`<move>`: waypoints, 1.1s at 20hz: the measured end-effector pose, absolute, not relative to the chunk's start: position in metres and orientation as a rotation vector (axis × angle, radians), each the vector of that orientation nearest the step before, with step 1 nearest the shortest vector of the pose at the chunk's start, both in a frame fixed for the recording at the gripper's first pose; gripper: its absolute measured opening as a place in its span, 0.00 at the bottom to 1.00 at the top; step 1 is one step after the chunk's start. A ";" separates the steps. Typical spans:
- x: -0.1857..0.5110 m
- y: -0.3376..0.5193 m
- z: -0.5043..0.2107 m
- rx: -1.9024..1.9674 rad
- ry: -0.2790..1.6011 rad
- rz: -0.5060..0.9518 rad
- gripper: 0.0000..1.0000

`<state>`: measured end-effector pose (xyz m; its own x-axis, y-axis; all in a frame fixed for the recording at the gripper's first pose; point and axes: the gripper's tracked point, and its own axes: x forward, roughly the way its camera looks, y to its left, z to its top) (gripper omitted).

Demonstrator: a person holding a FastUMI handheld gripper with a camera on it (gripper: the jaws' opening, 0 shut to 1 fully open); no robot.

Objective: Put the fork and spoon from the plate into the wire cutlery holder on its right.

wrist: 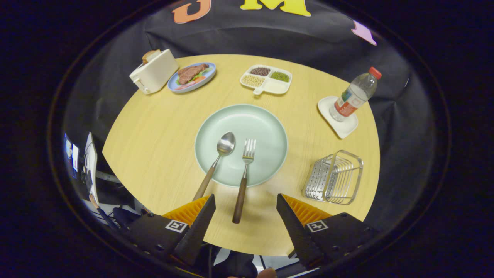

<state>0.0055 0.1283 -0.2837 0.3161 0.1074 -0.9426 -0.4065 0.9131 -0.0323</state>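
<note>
On the pale green plate (266, 127) at the middle of the round wooden table (154, 139) we see the fork (244, 177) and the spoon (216, 162) lying side by side, spoon to the left, fork to the right, heads on the plate and brown handles running back over its near rim toward us. The fork's handle end lies on the table between the two fingers, touching neither; the spoon's handle end reaches just beside the left finger. Our gripper (246, 210) hangs above the near edge of the table with its fingers spread wide apart and nothing held. To the right of the plate, apart from it, stands the wire cutlery holder (334, 178), with nothing in it that we can see. Beyond the holder a clear water bottle (355, 94) with a red cap stands on a white coaster (339, 129). Past the plate sits a white divided tray (266, 79) with grains and beans in its compartments. Farther left we find a blue plate (192, 77) with meat and greens, and just beside it a cream toaster (153, 72) with bread in its slot.
</note>
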 end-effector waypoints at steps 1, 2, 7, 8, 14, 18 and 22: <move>0.005 0.130 -0.291 -0.281 1.244 0.335 0.96; 0.003 0.129 -0.300 -0.280 1.278 0.330 0.96; 0.010 0.127 -0.333 -0.328 1.357 0.293 0.73; 0.009 0.130 -0.339 -0.328 1.370 0.296 0.64; 0.008 0.133 -0.354 -0.284 1.425 0.259 0.15; 0.005 0.134 -0.347 -0.223 1.428 0.253 0.00; 0.002 0.126 -0.326 -0.204 1.417 0.277 0.00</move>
